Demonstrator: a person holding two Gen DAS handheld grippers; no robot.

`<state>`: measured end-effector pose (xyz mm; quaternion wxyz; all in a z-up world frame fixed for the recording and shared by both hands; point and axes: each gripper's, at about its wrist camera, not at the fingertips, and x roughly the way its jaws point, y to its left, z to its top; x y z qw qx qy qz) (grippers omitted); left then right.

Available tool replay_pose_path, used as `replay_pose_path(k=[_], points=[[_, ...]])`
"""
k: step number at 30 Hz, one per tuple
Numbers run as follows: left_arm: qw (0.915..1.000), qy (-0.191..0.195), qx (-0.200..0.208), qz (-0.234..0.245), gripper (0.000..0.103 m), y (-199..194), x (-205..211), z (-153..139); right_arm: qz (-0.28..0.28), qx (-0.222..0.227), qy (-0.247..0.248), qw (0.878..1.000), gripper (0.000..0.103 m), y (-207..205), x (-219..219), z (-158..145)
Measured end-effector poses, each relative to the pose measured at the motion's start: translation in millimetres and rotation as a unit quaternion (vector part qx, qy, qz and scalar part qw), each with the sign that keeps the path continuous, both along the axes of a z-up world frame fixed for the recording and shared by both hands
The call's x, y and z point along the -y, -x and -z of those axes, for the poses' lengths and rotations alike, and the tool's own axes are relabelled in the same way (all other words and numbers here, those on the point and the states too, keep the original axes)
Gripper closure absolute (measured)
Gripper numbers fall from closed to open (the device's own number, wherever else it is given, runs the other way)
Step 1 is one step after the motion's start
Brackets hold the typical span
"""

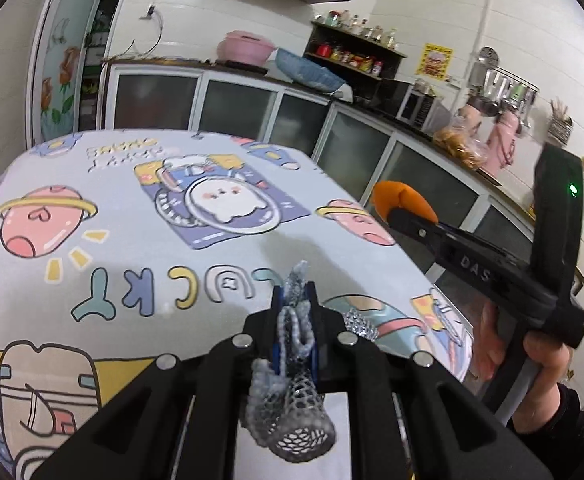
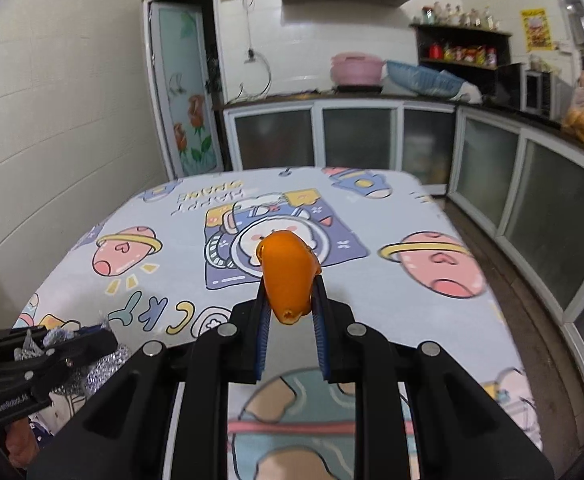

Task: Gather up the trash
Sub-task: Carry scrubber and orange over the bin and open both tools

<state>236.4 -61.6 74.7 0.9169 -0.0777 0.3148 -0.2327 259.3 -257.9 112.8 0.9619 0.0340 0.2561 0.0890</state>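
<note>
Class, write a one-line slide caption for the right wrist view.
Right hand-held gripper shut on an orange peel above the cartoon tablecloth, kitchen cabinets behind.

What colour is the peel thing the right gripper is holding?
Orange. The peel is a glossy, bright orange, and it shows best in the right wrist view.

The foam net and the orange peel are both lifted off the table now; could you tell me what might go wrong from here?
1. The foam net is pinched only at a thin strand in the left tongs; most of it dangles below, so it might slip free or snag.
2. The orange peel sticks out well beyond the right tongs, gripped near one end, so a quick swing could tip it out.
3. Another silvery net piece lies on the table and could be missed.
</note>
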Motion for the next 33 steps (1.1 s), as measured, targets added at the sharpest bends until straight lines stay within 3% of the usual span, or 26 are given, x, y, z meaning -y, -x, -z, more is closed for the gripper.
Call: replay_pose_path(k=[17,33], points=[[0.9917,-0.012,0.056,0.115,0.094,103.2,94.5,-47.4,0.117,0.065,0.005,0.991,0.084,177.2,79.7,-22.9],[0.9666,-0.022,0.091,0.239,0.093,189.8,186.3,-60.0,0.251,0.078,0.018,0.965,0.084,321.1,148.2,-6.0]])
